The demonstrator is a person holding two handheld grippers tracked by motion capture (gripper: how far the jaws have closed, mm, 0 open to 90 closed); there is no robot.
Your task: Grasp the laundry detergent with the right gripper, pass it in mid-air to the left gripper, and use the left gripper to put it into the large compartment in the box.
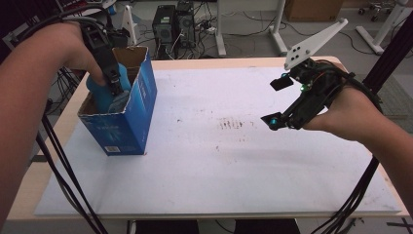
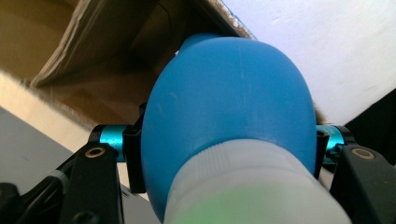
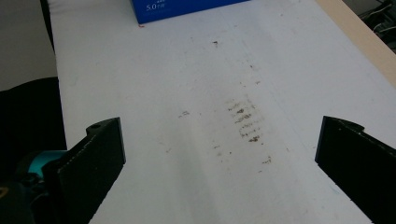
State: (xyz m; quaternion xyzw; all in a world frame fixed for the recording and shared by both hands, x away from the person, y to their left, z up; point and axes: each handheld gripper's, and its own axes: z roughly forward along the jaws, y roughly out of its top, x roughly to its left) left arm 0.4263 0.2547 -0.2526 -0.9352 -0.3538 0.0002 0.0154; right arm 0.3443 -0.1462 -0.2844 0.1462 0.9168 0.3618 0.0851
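The left gripper (image 1: 113, 90), at the upper left of the high view, has its two black jaws closed against the sides of one blue bulb-shaped object (image 2: 229, 112) with a pale ribbed collar, and holds it in the open top of one blue cardboard box (image 1: 127, 114). In the left gripper view the bulb sits squarely between the jaws, with the box's brown inner walls behind it. The right gripper (image 1: 277, 100), at the right of the high view, has its two jaws spread wide with nothing between them; it hangs above the board, well apart from the box. In the right gripper view both jaws stand far apart at the lower corners, and the box's lower edge shows at the top of the frame.

One white board (image 1: 219, 165) covers a light wooden table (image 1: 234, 62); a single patch of brown smudges (image 3: 245, 120) marks the board near its middle. Beyond the table's far edge, two dark computer towers (image 1: 171, 24) stand on the grey floor among cables, and one brown carton (image 1: 311, 9) sits at the top right.
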